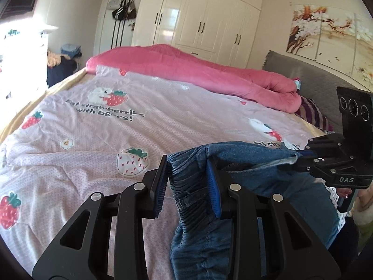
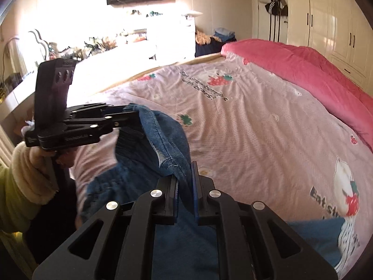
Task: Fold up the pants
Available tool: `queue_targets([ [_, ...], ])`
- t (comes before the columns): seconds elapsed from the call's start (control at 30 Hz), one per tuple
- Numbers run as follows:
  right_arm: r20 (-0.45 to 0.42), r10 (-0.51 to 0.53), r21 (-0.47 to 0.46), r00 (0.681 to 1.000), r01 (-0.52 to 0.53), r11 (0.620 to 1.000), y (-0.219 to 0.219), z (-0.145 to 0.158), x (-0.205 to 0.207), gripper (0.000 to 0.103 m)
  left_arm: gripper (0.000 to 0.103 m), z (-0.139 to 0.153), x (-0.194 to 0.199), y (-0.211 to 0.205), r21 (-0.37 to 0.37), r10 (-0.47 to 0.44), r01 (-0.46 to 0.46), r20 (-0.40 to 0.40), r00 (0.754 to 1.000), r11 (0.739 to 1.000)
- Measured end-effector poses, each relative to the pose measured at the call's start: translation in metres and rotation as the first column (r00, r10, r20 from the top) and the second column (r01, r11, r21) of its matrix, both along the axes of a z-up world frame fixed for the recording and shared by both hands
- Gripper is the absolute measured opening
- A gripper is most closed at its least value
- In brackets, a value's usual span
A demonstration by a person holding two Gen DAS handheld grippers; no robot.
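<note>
From the left wrist, the left gripper is clamped on the gathered elastic waistband of the pants, which hang above the bed while the right gripper pinches the far corner. From the right wrist, the right gripper is clenched on a denim edge (thin fabric, jaws nearly together), so I'd keep both hands level and taut to let the pants drop straight.

Denim pants, glossy wardrobe, seemingly fleece blanket
</note>
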State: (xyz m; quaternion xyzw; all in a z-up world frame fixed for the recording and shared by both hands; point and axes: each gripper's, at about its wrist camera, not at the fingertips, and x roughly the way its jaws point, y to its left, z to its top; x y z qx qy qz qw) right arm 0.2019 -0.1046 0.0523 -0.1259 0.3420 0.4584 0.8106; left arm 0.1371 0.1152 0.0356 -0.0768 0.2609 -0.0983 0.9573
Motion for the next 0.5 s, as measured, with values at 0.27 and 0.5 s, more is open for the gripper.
queue_targets([
  [0.27,-0.031,0.007,0.017,0.999,-0.006,1.0,-0.014,-0.01,-0.067,0.008,0.024,-0.008,-0.054,-0.01,-0.003,-0.06,0.06,-0.024,0.998,0.998],
  [0.5,-0.084,0.021,0.015,0.996,-0.02,1.0,-0.018,-0.033,-0.11,0.011,0.024,-0.026,-0.09,-0.017,0.022,-0.06,0.063,-0.132,0.989,0.998],
])
